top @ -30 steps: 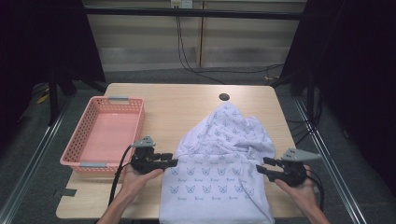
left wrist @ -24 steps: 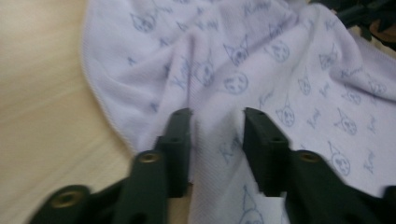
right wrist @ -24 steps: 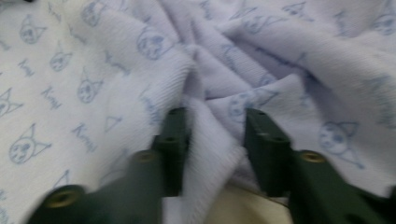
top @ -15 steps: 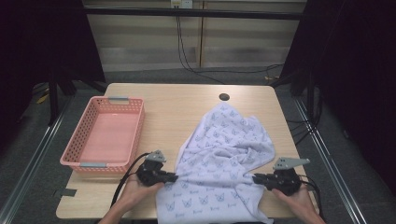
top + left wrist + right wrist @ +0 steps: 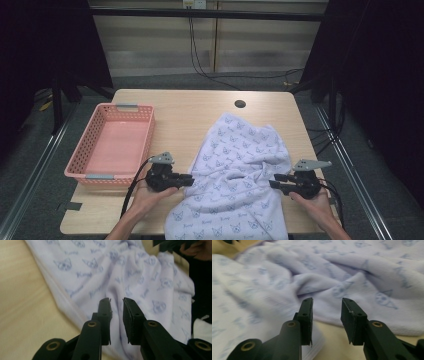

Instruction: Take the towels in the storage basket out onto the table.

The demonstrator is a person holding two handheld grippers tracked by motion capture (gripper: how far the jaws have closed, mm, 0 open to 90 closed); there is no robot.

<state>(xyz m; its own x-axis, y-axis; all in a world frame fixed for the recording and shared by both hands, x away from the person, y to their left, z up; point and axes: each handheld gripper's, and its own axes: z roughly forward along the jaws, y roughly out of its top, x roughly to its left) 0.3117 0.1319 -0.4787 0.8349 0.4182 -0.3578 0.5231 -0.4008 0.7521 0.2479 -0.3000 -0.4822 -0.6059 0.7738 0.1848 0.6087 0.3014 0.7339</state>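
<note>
Since a second ago your two grippers have drawn inward and the blanket (image 5: 240, 175) has bunched up between them: it lay fairly flat and spread then, and now its middle is rucked into folds. Your jaws have just been opening again after a squeeze.

Your left gripper (image 5: 187, 180) sits at the blanket's left edge on the high view. In the left gripper view its jaws (image 5: 117, 312) stand a narrow gap apart, released, with the pale cloth behind and below them but nothing pinched between the pads.

Your right gripper (image 5: 274, 184) sits at the blanket's right edge. In the right gripper view it (image 5: 327, 315) is released too, its jaws wider apart, with bare tabletop showing through the gap and a fold of the cloth just beyond the tips.

You have the white blanket, printed with small blue cat faces, lying on the right half of the wooden table (image 5: 185, 115), its near end hanging over the front edge. Your pink basket (image 5: 90, 145) stands well apart at the left.
</note>
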